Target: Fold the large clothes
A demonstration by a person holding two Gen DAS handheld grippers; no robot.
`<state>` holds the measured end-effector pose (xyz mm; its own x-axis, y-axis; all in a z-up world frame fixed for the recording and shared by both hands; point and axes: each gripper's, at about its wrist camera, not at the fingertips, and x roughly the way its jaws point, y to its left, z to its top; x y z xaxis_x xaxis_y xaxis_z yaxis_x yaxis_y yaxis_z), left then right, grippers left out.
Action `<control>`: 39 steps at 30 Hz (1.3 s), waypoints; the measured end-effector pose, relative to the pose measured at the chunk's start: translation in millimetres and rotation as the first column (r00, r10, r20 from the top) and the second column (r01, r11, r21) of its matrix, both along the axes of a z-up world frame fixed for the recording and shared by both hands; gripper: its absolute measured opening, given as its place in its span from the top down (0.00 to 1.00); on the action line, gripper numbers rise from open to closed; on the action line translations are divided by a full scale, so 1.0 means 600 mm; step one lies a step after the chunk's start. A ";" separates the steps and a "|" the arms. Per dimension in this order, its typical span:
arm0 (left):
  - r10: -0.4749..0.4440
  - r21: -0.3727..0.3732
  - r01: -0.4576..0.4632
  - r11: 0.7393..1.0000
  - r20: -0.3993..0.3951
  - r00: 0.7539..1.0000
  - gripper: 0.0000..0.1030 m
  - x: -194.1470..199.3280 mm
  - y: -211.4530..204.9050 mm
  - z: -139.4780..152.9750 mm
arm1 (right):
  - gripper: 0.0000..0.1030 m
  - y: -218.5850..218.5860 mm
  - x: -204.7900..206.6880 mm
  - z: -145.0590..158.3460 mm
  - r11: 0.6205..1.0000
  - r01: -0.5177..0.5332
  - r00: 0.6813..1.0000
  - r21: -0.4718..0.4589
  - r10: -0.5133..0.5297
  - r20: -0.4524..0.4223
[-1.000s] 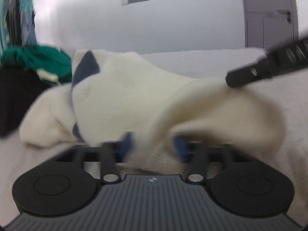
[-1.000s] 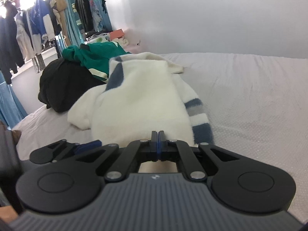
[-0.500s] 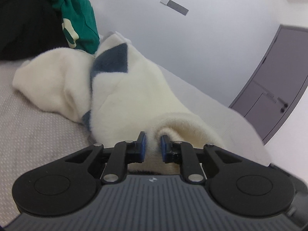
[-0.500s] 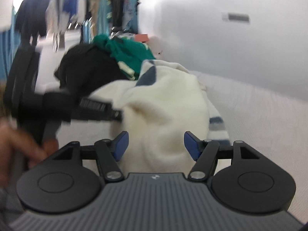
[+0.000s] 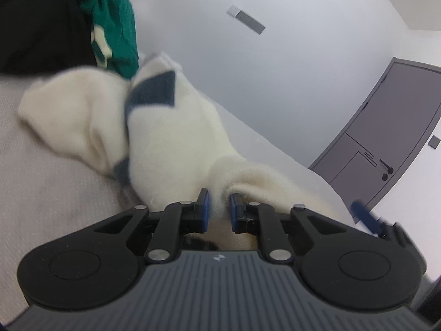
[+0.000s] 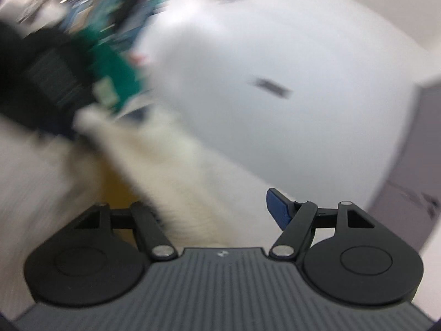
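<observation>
The cream sweater [image 5: 171,138] is lying heaped on the bed [image 5: 49,182], its navy patches showing at the collar end, and a thick fold of it is running back toward the left gripper [image 5: 219,207], whose jaws are pinching that fold between their blue pads. The garment is stretching away from the pinch toward the far side of the bed, where one cream sleeve is bunching off to the left. Just behind the sweater's far end a green garment [image 5: 115,27] is sitting crumpled, touching it, and a black garment [image 5: 35,27] is piled beside the green one. A pale wall is rising beyond, carrying a small grey plate [image 5: 246,19], and a grey door [image 5: 386,143] is standing off to the right. At the right edge of the left wrist view a blue pad of the other tool is poking in, close to the held fold. The right gripper [image 6: 217,212] is showing heavy blur; its jaws are standing wide apart, with the cream fabric passing over the left finger and hiding it, while the right blue pad [image 6: 278,207] is hanging clear of the cloth. I cannot tell whether the fabric is touching the hidden pad.
</observation>
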<state>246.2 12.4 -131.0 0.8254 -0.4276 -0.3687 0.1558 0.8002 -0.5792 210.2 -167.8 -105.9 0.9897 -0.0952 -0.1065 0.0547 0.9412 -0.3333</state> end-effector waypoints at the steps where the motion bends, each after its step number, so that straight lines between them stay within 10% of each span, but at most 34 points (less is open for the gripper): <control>1: -0.006 -0.015 0.006 1.000 -0.014 1.000 0.82 -0.004 -0.009 -0.005 | 0.32 -0.010 0.004 0.010 0.999 0.014 1.000 0.041 -0.015 0.007; 6: 0.024 0.100 -0.029 0.995 0.043 0.999 0.75 -0.019 -0.052 -0.006 | 0.35 -0.041 0.007 0.034 0.986 0.010 0.999 0.166 -0.016 0.035; 11: 0.034 0.251 -0.070 0.966 0.143 0.989 0.46 -0.032 -0.097 -0.009 | 0.35 -0.070 -0.002 0.064 0.958 -0.012 0.998 0.286 -0.006 0.063; 17: 0.072 0.541 -0.217 0.813 0.276 0.959 0.33 -0.046 -0.167 -0.021 | 0.35 -0.076 -0.027 0.051 0.924 -0.010 0.998 0.382 -0.015 0.063; 21: 0.116 0.596 -0.311 0.740 0.342 0.933 0.31 -0.059 -0.173 -0.019 | 0.35 -0.082 -0.028 0.035 0.924 0.025 0.998 0.381 -0.042 0.037; 31: 0.240 0.528 -0.441 0.725 0.407 0.881 0.28 -0.079 -0.117 0.028 | 0.37 -0.106 0.028 -0.012 0.913 0.164 0.970 0.374 -0.079 -0.230; 35: 0.286 0.467 -0.406 0.786 0.309 0.907 0.28 -0.068 -0.086 0.028 | 0.37 -0.121 0.043 -0.045 0.884 0.242 0.928 0.401 -0.089 -0.362; 39: 0.286 0.445 -0.353 0.823 0.212 0.935 0.28 -0.057 -0.087 0.011 | 0.37 -0.111 0.019 -0.018 0.896 0.184 0.967 0.405 -0.092 -0.236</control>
